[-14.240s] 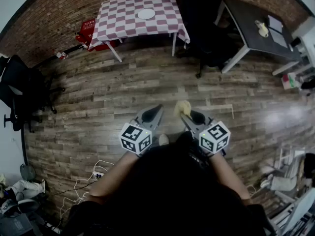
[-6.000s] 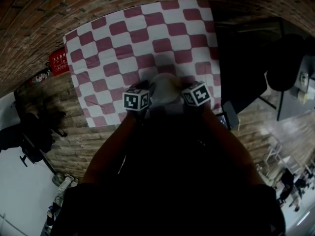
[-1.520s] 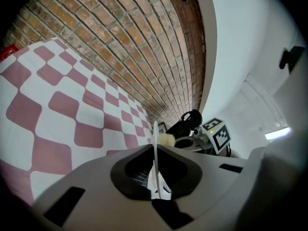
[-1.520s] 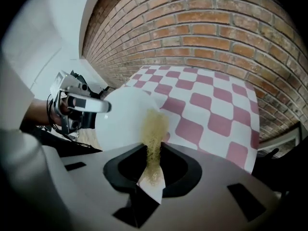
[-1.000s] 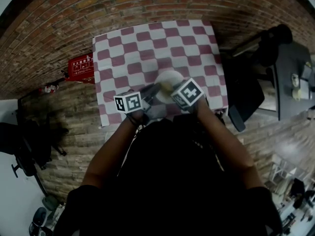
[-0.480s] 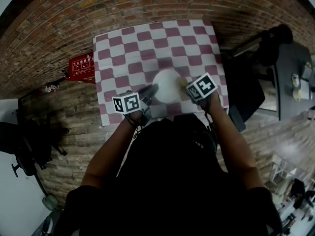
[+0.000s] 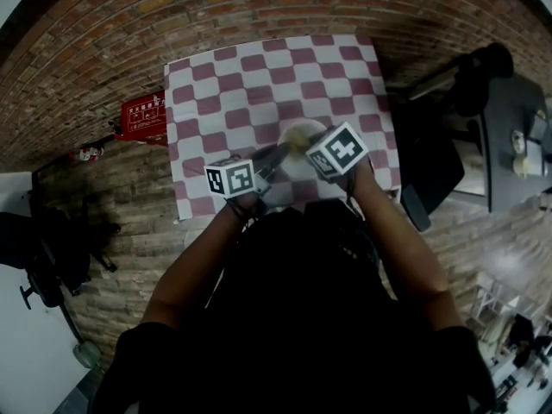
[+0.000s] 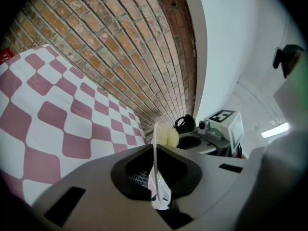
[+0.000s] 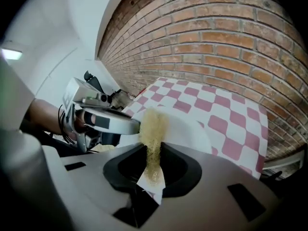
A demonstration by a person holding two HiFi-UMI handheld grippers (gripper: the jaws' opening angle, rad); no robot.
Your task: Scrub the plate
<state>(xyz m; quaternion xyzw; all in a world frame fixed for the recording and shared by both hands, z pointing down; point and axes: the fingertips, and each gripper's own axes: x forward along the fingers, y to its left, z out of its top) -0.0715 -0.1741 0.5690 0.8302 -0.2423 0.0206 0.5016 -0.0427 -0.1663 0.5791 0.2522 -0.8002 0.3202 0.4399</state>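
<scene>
A white plate is held just above the red-and-white checked tablecloth. My left gripper is shut on the plate's rim; in the left gripper view the plate stands edge-on between the jaws of the left gripper. My right gripper is shut on a yellow sponge that lies against the plate's face. In the right gripper view the sponge rises from the right gripper and touches the plate, with the left gripper beyond it.
The checked table stands against a brick wall. A red crate sits on the floor left of it. A dark chair and a grey desk are to the right. A black chair stands far left.
Half a second ago the right gripper and sponge were off to the plate's right side; they have swept back left onto the plate's face. The left gripper still holds the plate.
</scene>
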